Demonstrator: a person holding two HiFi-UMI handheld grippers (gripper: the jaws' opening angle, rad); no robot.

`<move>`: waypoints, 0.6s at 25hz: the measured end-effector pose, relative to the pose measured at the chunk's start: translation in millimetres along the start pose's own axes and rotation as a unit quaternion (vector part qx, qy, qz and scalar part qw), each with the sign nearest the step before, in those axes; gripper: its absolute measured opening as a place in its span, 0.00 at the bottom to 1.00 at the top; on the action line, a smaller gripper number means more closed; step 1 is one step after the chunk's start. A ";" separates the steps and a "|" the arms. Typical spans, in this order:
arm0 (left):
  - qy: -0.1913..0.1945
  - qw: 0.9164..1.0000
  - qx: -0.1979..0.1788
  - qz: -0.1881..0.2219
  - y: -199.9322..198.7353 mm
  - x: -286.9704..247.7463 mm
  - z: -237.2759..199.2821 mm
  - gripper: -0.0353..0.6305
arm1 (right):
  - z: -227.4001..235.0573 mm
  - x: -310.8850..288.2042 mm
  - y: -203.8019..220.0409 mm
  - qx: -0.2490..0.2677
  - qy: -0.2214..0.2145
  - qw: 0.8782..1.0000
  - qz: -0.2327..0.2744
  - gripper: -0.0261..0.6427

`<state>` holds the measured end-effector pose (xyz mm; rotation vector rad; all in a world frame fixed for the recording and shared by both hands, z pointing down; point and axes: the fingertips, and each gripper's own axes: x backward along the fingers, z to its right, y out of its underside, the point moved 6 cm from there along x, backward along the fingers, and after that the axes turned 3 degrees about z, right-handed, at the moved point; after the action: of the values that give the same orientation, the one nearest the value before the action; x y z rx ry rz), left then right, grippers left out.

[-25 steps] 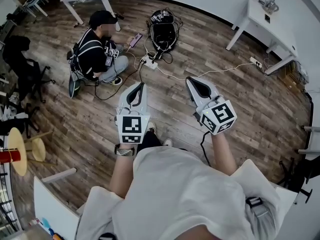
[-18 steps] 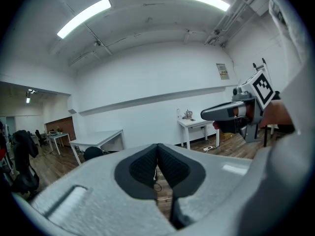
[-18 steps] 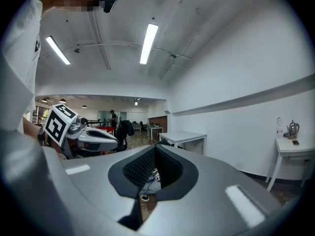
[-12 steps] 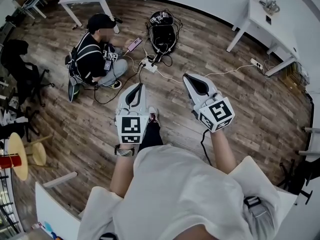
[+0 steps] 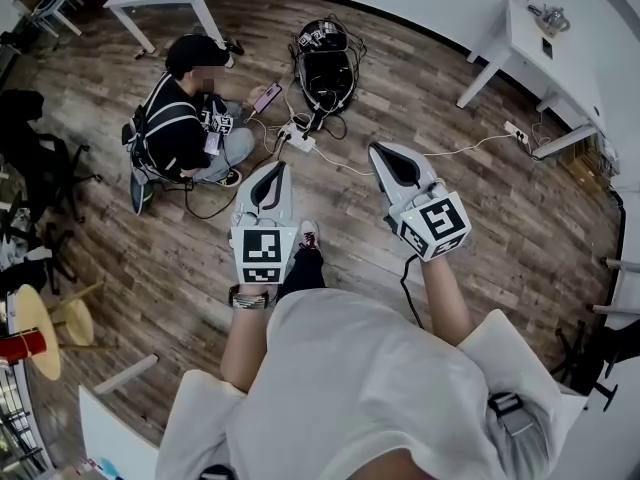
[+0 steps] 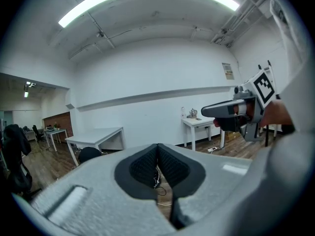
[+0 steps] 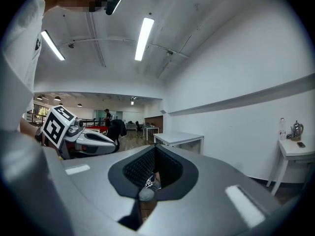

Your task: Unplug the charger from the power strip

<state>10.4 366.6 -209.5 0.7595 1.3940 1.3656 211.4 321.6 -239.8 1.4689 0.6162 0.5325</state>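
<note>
Jaws pressed together, nothing between them, on left gripper (image 5: 281, 168) and right gripper (image 5: 377, 150) alike. Held side by side above the wood floor (image 5: 480, 218), well short of the power strip (image 5: 297, 140). Strip lying toward the floor's far edge, just beside a seated person (image 5: 180, 118), near a black pack (image 5: 325, 63). Several plugs in it; charger not told apart at this range. White cable (image 5: 440, 150) trailing from strip toward the right wall.
</note>
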 end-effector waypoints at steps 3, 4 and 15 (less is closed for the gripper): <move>-0.004 1.000 0.006 -0.007 3.8 -25.9 -27.9 0.06 | 11.3 -35.8 4.0 0.015 -0.004 1.000 -0.015 0.04; -0.006 1.000 0.010 -0.011 6.4 -34.3 -36.8 0.06 | 14.9 -47.2 5.7 0.018 -0.008 1.000 -0.020 0.04; 0.002 0.998 0.029 -0.049 27.9 -128.5 -104.7 0.06 | 69.3 -151.8 30.7 -0.032 -0.024 0.998 -0.054 0.04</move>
<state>-53.9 216.8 -168.5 0.7161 1.4601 1.2570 147.0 169.7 -200.2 1.3762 0.6305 0.4283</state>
